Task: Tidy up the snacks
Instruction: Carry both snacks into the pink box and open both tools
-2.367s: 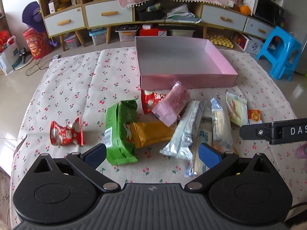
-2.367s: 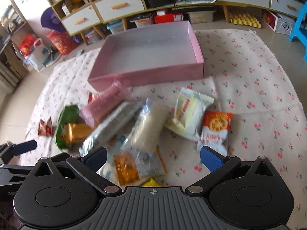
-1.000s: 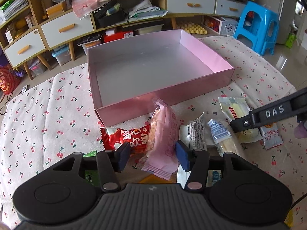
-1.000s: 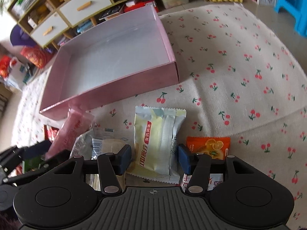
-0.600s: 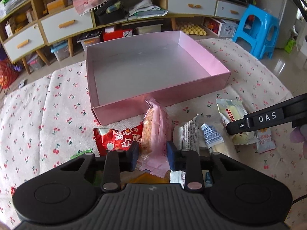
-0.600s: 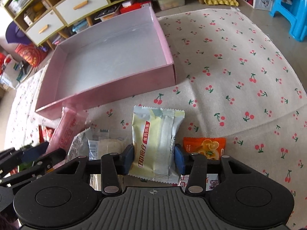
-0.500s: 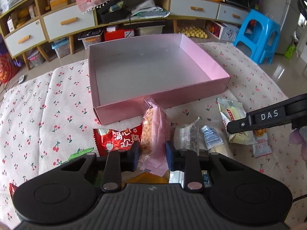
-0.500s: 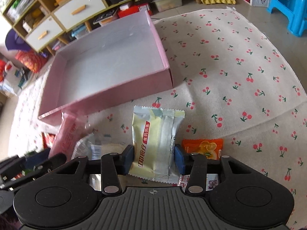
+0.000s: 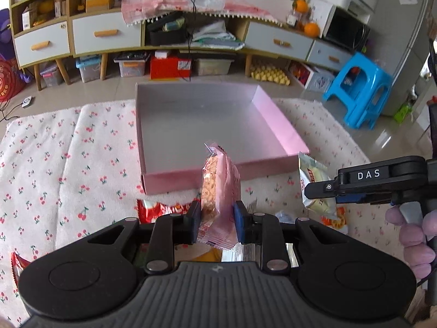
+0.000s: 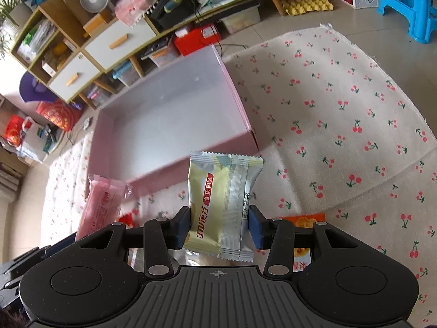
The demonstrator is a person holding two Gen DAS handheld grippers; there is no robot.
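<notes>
My left gripper (image 9: 217,222) is shut on a pink snack packet (image 9: 218,191) and holds it up in front of the near wall of the empty pink box (image 9: 218,176). My right gripper (image 10: 220,225) is shut on a pale yellow and silver snack packet (image 10: 222,199), lifted off the cloth just before the box's near right corner (image 10: 252,136). The pink packet also shows in the right wrist view (image 10: 102,206). The yellow packet and the right gripper show at the right of the left wrist view (image 9: 314,188).
A red snack packet (image 9: 164,210) and an orange one (image 10: 306,220) lie on the cherry-print cloth (image 10: 341,136) under the grippers, among others mostly hidden. Another red packet (image 9: 16,262) lies far left. A cabinet (image 9: 109,35) and blue stool (image 9: 363,90) stand beyond.
Both grippers closed on their packets and lifted them off the cloth, moving toward the pink box.
</notes>
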